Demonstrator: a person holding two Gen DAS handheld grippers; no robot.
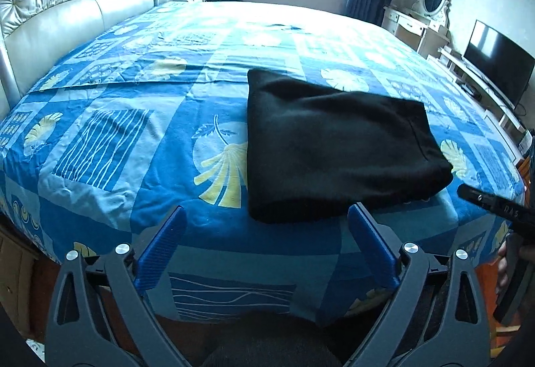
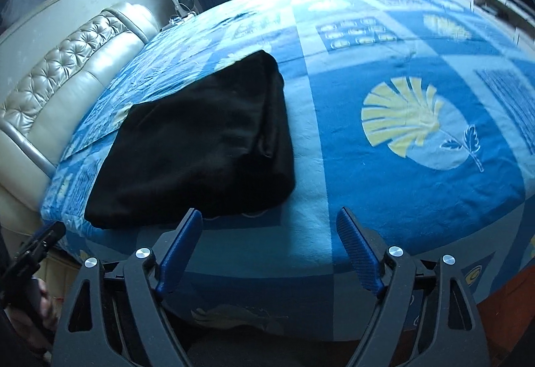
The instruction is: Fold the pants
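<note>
Now the black pants (image 1: 337, 146) lie folded at one o'clock, soft and limp; pinch stacked edges. Left gripper (image 1: 267, 216) and right gripper (image 2: 271, 220) spread, empty.

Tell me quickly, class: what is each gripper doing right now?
Left gripper: jaws open, holding nothing, above the bed near the pants.
Right gripper: jaws open, holding nothing.
</note>
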